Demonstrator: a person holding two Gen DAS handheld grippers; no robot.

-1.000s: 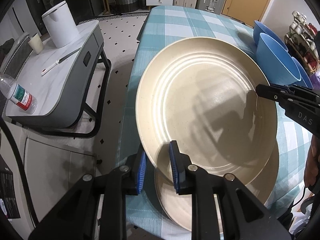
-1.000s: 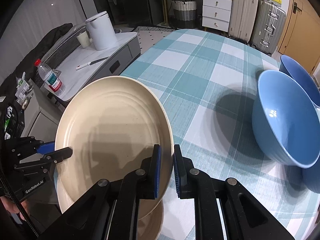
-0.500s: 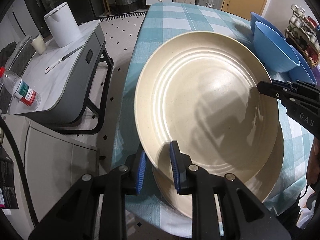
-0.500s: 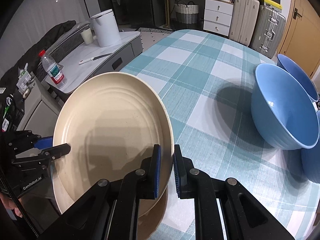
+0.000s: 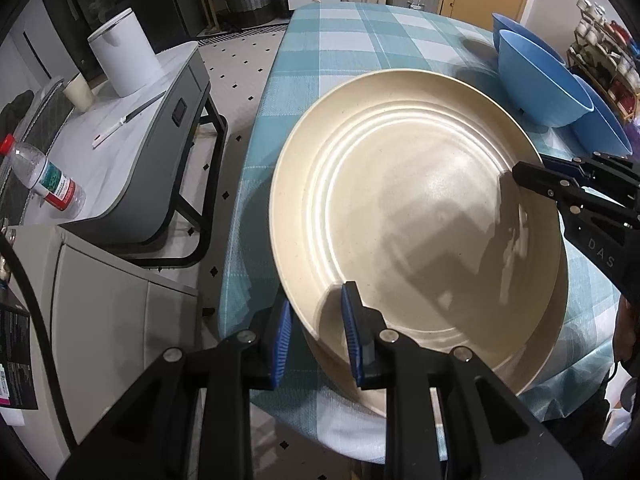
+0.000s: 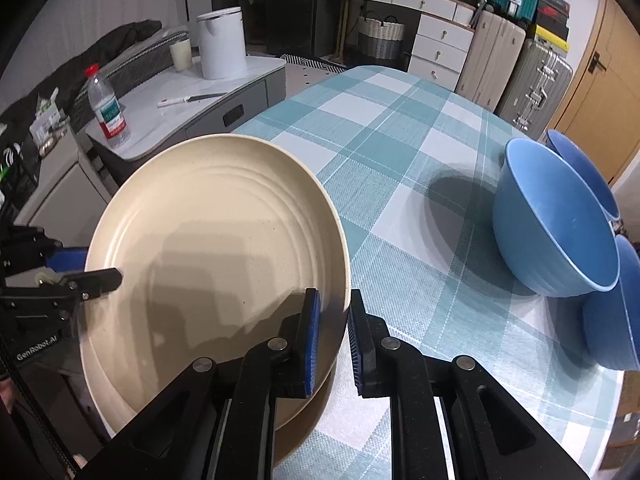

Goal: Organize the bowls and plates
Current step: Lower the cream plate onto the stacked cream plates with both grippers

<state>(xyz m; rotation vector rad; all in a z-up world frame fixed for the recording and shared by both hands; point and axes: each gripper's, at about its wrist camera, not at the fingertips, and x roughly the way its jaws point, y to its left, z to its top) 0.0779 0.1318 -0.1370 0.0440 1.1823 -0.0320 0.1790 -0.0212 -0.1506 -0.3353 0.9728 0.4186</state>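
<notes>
Step in hand, as judged: a cream plate [image 5: 408, 216] is being set onto a second cream plate [image 5: 536, 352] lying beneath it at the near edge of the tabletop [image 5: 352, 40].

Left wrist view: the left tongs [image 5: 318, 328] are clamped on the near rim of the upper plate at lower centre, one blue pad under the rim and one on the inner face. The right tongs [image 5: 532, 176] enter from the right of the frame and are closed on the opposite rim.

Right wrist view: the right tongs [image 6: 332, 332] pinch the plate's right rim at lower centre; the left tongs [image 6: 100, 276] are seen at the left edge, one finger lying on the plate's inner face. The upper plate [image 6: 216, 272] is held tilted, offset toward the upper left of the lower plate [image 6: 308, 416], whose edge shows only as a crescent below it. Whether the two plates already touch cannot be told.

Blue bowls [image 6: 556, 216] stand grouped at the right of the frame, well apart from the plates.

Notes for doing it well:
- The upper plate should be levelled and centred over the lower one before release.
- Both rims should be lowered together, so that no edge strikes first.
- The lower plate overhangs the tabletop edge slightly, as judged; any sideways push is to be avoided.
- Both tongs should be opened only once the plate is fully seated.
</notes>
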